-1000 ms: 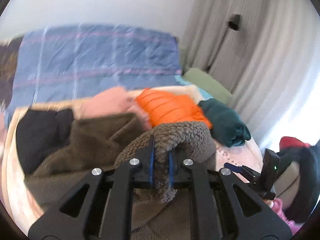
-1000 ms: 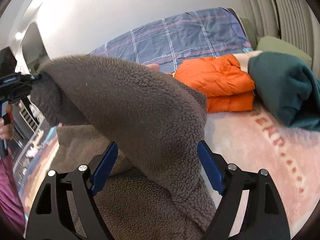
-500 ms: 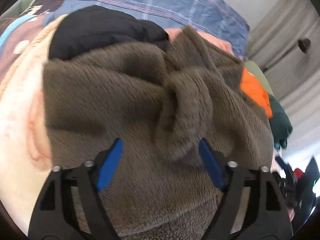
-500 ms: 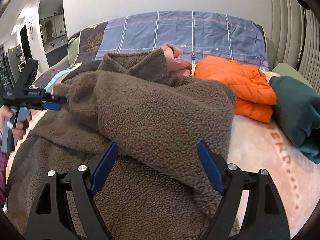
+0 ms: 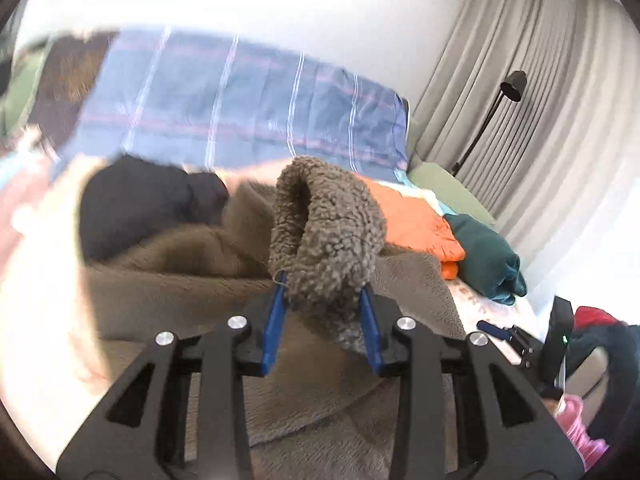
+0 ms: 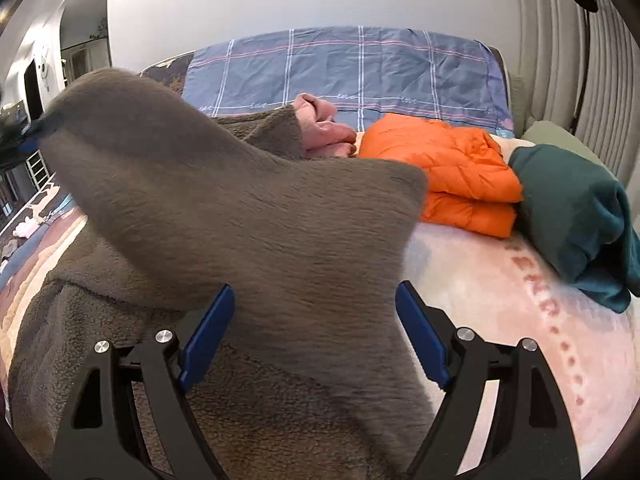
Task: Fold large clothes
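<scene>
Left gripper (image 5: 322,320): we've just closed on the brown fleece robe's (image 5: 326,240) fold.
Right gripper (image 6: 310,336): jaws wide, gripping nothing.
Tip: we carry the fold across evenly.

- R gripper (image 6: 310,332) jaws wide, brown fleece (image 6: 248,216) draped between, pads not pressing.
- Orange jacket (image 6: 452,168) folded beside teal garment (image 6: 576,220) on bed (image 6: 520,320).

Both wrist cameras look close along their fingers toward the headboard, sharing the orange jacket (image 5: 412,220) (image 6: 444,168).
</scene>
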Motion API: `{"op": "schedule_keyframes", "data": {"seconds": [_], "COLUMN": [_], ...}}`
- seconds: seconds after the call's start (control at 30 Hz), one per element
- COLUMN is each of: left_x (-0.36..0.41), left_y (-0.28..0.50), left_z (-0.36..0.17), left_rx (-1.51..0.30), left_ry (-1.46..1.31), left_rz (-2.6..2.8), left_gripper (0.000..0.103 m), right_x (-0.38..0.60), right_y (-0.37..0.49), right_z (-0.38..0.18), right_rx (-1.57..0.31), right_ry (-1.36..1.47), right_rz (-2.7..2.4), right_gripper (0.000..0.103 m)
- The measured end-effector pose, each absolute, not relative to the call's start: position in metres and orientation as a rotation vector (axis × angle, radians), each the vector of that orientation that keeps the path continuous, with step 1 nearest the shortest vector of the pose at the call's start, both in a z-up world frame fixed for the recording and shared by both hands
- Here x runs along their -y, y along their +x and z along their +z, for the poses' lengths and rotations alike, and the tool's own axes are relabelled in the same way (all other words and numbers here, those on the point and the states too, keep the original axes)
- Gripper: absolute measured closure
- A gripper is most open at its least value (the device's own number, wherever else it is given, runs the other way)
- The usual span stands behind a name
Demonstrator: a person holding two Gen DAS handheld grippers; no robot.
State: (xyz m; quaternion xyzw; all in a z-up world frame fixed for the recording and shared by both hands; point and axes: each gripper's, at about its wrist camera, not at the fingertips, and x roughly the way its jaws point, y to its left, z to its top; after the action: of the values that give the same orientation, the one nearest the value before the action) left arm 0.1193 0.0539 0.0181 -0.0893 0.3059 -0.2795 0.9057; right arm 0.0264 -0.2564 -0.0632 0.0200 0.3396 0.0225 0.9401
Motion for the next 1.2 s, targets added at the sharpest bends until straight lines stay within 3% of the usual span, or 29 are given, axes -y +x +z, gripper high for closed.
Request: {"op": "schedule_keyframes", "data": {"seconds": [0.07, 0.17, 0.3, 0.4, 0.53, 0.6, 0.67, 0.7, 0.73, 0.77, 0.93, 1.03, 1.1, 1.17, 1.2], "left_x": [-0.069, -0.080, -0.112, -0.126, -0.115, -0.101, -0.089, -0.084, -0.077, -0.071, -0.065, -0.071, -0.072, -0.071, -0.073], "left_y": [0.110, 0.113, 0.121, 0.120, 0.119, 0.132, 0.145, 0.154, 0.159, 0.163, 0.121, 0.109, 0.111, 0.119, 0.119], "left_z": [0.010, -0.045, -0.116, -0.113, -0.083, -0.082, -0.097, -0.108, -0.115, -0.124, -0.084, -0.074, -0.086, -0.103, -0.106], "left_rx": [-0.654, -0.761, -0.930, -0.906, -0.800, -0.803, -0.844, -0.865, -0.880, -0.913, -0.722, -0.709, -0.738, -0.755, -0.748], "left_ry": [-0.143, -0.045, 0.023, -0.055, -0.061, -0.069, -0.069, -0.063, -0.060, -0.079, 0.060, 0.091, 0.122, 0.166, 0.174], "left_rz": [-0.526, -0.378, -0.156, -0.161, -0.209, -0.256, -0.278, -0.267, -0.269, -0.325, -0.276, -0.245, -0.210, -0.135, -0.115], "left_gripper": [0.060, 0.046, 0.048, 0.046, 0.020, 0.015, 0.015, 0.020, 0.063, 0.073, 0.075, 0.072, 0.064, 0.041, 0.038], "right_x": [0.258, 0.257, 0.253, 0.251, 0.251, 0.250, 0.251, 0.254, 0.257, 0.259, 0.273, 0.268, 0.259, 0.252, 0.250], "right_y": [0.028, 0.035, 0.044, 0.049, 0.054, 0.058, 0.066, 0.067, 0.066, 0.065, 0.056, 0.063, 0.073, 0.087, 0.093], "right_z": [-0.068, -0.078, -0.080, -0.074, -0.070, -0.079, -0.098, -0.104, -0.106, -0.103, -0.064, -0.049, -0.060, -0.085, -0.100], "right_rx": [-0.709, -0.757, -0.772, -0.761, -0.727, -0.756, -0.823, -0.840, -0.842, -0.834, -0.722, -0.678, -0.713, -0.795, -0.839], "right_ry": [0.059, 0.075, 0.066, 0.070, 0.119, 0.117, 0.112, 0.114, 0.124, 0.134, 0.176, 0.203, 0.214, 0.181, 0.157], "right_rz": [0.047, 0.054, 0.036, 0.017, 0.045, 0.034, 0.006, 0.002, 0.003, 0.006, -0.003, 0.068, 0.096, 0.058, 0.027], "right_gripper": [0.020, 0.020, 0.020, 0.020, 0.025, 0.032, 0.039, 0.043, 0.044, 0.048, 0.051, 0.051, 0.051, 0.051, 0.051]}}
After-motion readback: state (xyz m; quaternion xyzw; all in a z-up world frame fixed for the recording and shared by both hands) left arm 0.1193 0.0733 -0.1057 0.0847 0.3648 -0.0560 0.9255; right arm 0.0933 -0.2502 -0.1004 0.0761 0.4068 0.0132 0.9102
